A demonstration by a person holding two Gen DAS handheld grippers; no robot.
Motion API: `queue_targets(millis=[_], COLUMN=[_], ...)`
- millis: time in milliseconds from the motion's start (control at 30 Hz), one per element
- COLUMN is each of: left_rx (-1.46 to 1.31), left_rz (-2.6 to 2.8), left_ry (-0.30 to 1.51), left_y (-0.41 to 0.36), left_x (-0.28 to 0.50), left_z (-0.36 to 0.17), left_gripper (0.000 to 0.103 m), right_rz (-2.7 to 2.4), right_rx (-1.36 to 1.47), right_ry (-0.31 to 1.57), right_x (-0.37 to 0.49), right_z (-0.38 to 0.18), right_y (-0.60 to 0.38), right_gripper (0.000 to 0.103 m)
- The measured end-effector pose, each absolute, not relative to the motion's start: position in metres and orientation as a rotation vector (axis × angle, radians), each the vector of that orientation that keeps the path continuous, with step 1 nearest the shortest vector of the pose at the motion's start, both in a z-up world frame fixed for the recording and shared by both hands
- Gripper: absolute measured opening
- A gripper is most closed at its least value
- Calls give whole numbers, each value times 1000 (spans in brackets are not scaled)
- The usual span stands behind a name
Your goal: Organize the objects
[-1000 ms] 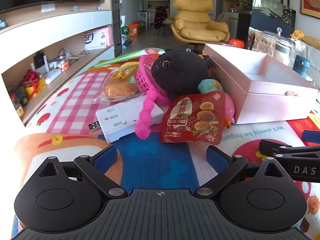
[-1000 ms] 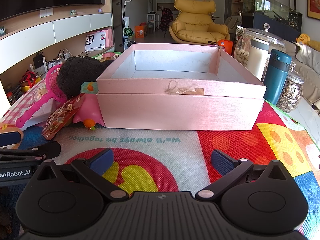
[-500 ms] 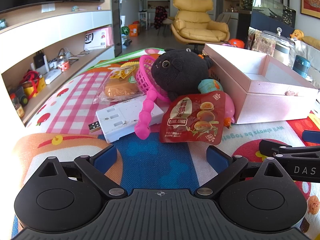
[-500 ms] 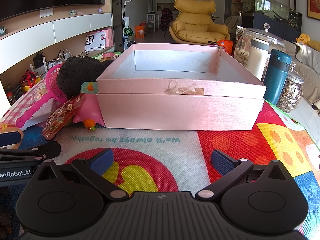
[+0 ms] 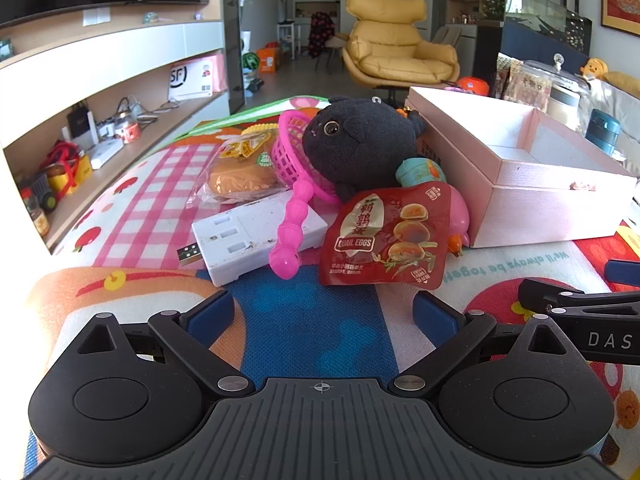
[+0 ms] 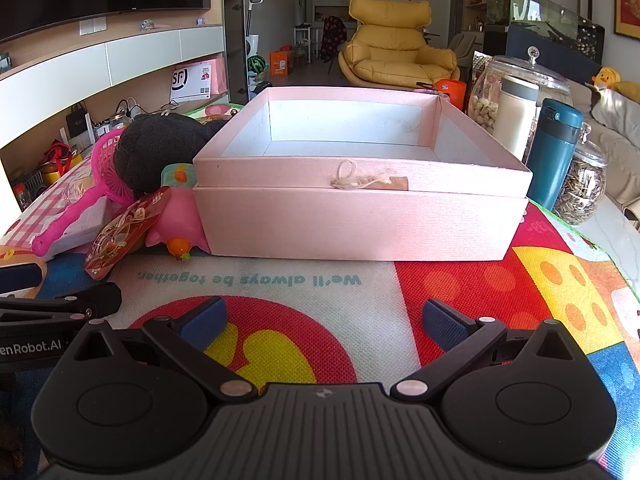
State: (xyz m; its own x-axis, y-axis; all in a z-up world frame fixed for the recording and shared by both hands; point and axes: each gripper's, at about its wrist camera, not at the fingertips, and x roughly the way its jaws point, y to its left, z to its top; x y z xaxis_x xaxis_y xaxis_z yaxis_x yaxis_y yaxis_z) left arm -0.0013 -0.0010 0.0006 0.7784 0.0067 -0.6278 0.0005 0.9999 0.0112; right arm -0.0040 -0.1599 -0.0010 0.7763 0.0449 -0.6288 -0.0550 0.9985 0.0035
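- Left wrist view: a heap of loose things, red foil quail-egg pouch [image 5: 386, 240] leaning in front, black plush cat [image 5: 356, 148] behind, lies against the open pink cardboard box [image 6: 360, 220], probably their destination.
- Left gripper [image 5: 324, 312] sits low over the mat, fingers wide apart, holding nothing.
- Right gripper [image 6: 324, 316] faces the box, equally spread and unloaded.

The left gripper [image 5: 323, 312] was matte black, with a ribbed housing, two round discs, silver pivot screws and blue finger pads [image 5: 210, 314]. The right gripper [image 6: 323, 314] matched it (white lettering, partly cut off, marked each one's side).
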Motion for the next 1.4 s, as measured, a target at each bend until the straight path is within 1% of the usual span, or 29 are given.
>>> queue_targets(millis=[333,467,600,733,800,867,1033,1200,1300,1400], left_rx=[7,-13,-17,71,119,117,88,194,322,293], left_rz=[1,-9,-44,-94,-145,-224,-436,-533,-438,-463], left_ry=[679,677,674,561,540,565,696,617,656,713], left_y=[-1,4,9,22,34,50,78,77,73,84], left_x=[-1,0,-3,-9,-3,11,35,18,35,55], left_z=[0,1,9,37,47,52,56,67,53,41], left_gripper=[100,99,99,99,99,99,99,99,99,99], right_rz=[66,96,99,94,90,94,120,179,208,208], right_rx=[-12,23,-29,-33,-34,-28,-40,-54,-96,-125], right_ry=[687,740,764,783,784,787,787,790,783,762], right_x=[-6,2,5,6,7,7,6,4,-2,-9], right_z=[1,7,5,6,5,5,6,8,11,15], right_y=[-161,-169,-161,-160,-161,-162,-164,-169,-164,-162], right_gripper=[103,103,103,103,103,103,103,103,103,103])
